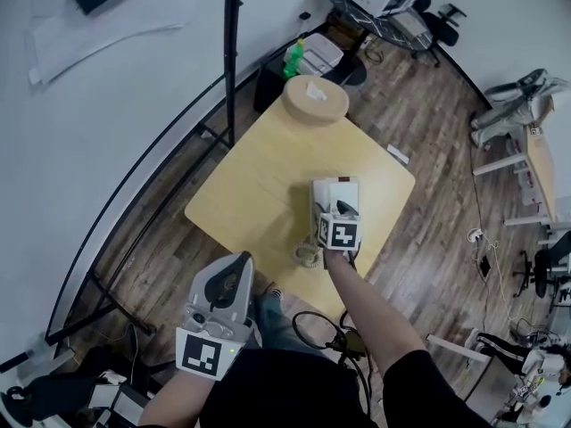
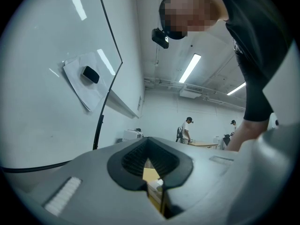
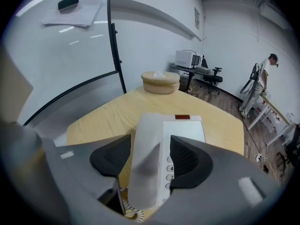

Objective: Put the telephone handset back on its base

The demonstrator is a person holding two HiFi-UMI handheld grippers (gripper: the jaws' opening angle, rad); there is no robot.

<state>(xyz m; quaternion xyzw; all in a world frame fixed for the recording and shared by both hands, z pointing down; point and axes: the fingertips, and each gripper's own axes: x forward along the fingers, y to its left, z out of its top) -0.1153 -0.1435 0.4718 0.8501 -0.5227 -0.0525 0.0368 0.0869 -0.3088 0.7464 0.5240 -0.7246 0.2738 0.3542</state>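
- A round wooden box point(image 1: 314, 105) sits at the top end of the table point(image 1: 259, 176). A white tissue point(image 1: 314, 88) pokes out of it.
- The table is smooth, light wood.
- The white plastic handset point(image 3: 147, 158) lies on the left side of its flat white base point(image 3: 185, 130), in the middle of the table. Its curly cord point(image 3: 133, 212) hangs below.
- The right gripper point(image 3: 150, 140) has its black ridged fingers wide apart, one on each side of the handset, not squeezing it.
- The left gripper point(image 1: 243, 259), at the lower left, has its fingers closed together with nothing in them.
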